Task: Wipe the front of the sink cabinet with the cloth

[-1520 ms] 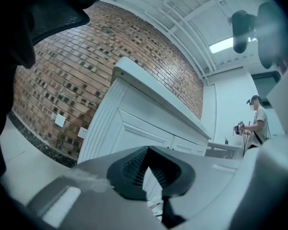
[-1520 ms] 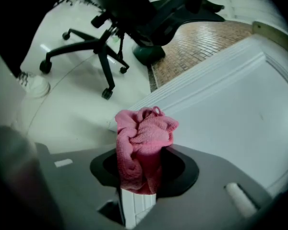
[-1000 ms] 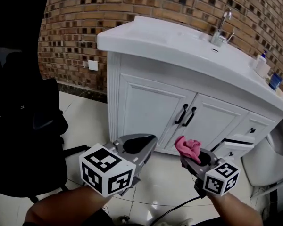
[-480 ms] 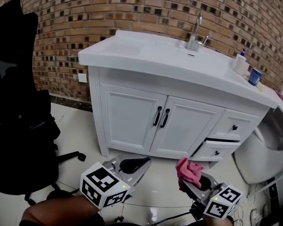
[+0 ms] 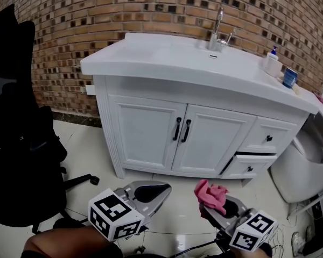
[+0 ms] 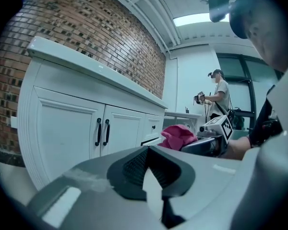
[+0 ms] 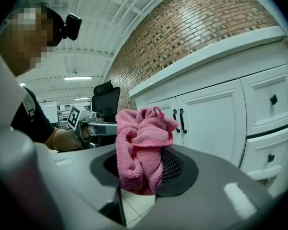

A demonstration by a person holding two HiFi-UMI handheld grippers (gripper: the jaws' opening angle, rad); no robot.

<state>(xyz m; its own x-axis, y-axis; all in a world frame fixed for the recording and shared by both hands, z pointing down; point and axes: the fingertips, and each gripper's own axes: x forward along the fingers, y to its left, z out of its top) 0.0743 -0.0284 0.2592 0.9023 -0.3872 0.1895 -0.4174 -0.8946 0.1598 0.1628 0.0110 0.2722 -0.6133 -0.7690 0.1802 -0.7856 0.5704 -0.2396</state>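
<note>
A brick wall (image 5: 124,15) backs a tiled floor (image 5: 91,144) on which the white sink cabinet (image 5: 145,136) stands under its pale worktop (image 5: 167,58). Both grippers hang low over the tiles, well apart from the cabinet front, so no wiping has begun. The right gripper (image 5: 215,208) is clamped on the pink cloth (image 5: 210,193), which bunches up out of its jaws in a loose wad. Carried that way, it likely keeps a soft face free to press against the doors. The left gripper (image 5: 160,188) has its jaws drawn together on nothing and sits beside the other, probably just held out of the way, since one cloth needs only one holder. The black office chair (image 5: 21,144) stands off to the left, clear of the cabinet front. By count there are one cloth, two grippers and one chair. There are two cabinet doors, each with a black bar handle (image 5: 177,129), the pair meeting at the middle seam. There are two drawers at the right, each with one dark knob (image 5: 268,138), the lower drawer looking slightly pulled out. On the worktop there are one tap (image 5: 218,28), one white bottle (image 5: 271,63) and one blue cup (image 5: 289,78).
</note>
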